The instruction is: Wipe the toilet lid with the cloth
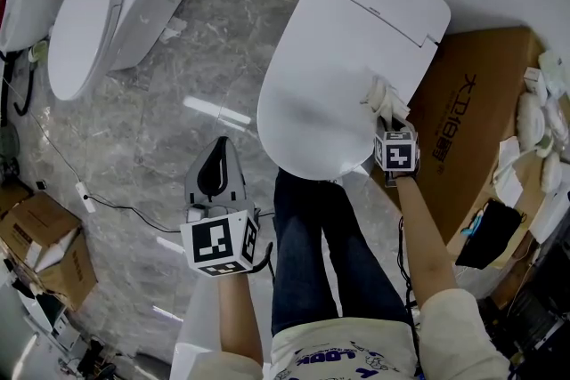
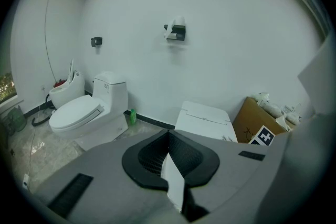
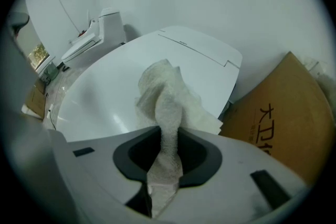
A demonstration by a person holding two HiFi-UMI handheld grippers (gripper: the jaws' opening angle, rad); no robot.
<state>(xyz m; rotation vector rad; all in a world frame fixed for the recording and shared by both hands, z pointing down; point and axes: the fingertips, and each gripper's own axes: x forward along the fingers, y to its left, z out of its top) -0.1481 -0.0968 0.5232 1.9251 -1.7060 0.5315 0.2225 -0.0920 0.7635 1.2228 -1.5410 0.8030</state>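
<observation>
Wiping looks under way: the right tongs (image 1: 389, 122) pinch the cloth (image 1: 383, 95), bunched at the 3 o'clock edge of the toilet lid (image 1: 329, 76), so the next move likely calls for a pressed sweep toward 9 o'clock, while the left tongs (image 1: 214, 178) hang closed, empty.

The head view looks steeply down on the toilet lid (image 1: 347, 67) from above its front edge. The right gripper view sits close over the lid's right side, facing the wall (image 3: 236, 2) behind it. The left gripper view faces level from well off its front-left; all three share the lid
</observation>
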